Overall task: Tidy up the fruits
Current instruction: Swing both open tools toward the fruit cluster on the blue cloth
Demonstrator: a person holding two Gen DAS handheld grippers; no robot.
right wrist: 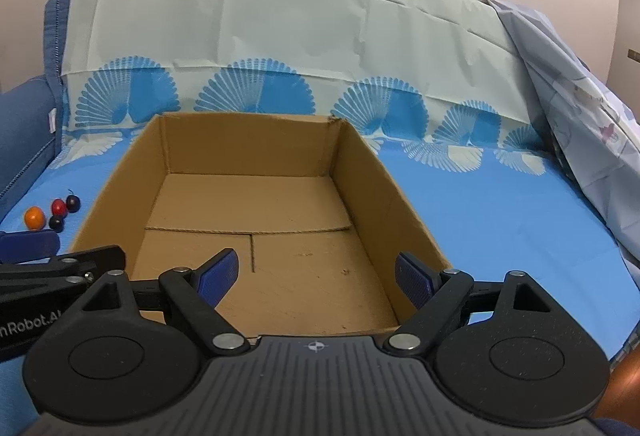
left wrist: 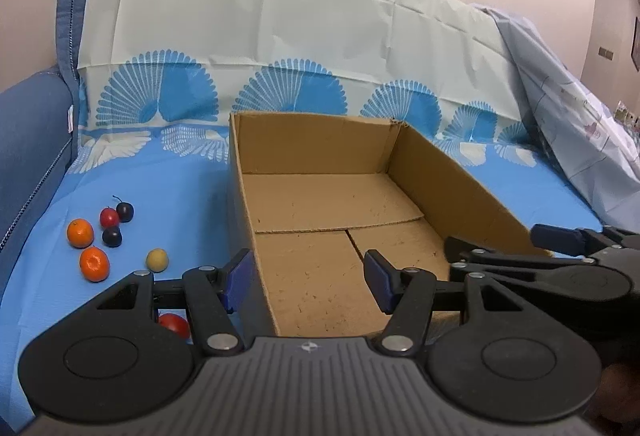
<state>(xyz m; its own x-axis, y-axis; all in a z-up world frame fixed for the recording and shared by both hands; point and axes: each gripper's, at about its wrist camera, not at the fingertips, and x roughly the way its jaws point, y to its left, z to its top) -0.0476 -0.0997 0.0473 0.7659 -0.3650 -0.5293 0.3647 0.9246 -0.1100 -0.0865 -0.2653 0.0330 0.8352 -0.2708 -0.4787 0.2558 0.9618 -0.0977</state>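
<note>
Both grippers' jaws apart, nothing held

Fruits (left wrist: 104, 240) on cloth (left wrist: 192, 196), left of box (left wrist: 320, 212).

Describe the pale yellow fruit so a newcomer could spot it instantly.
Start at the open brown cardboard box on the blue patterned cloth. Left of it lies a cluster of small fruits. The pale yellow round fruit sits nearest the box, the only dull yellowish one beside two bright orange tangerines and darker red and purple fruits.
</note>
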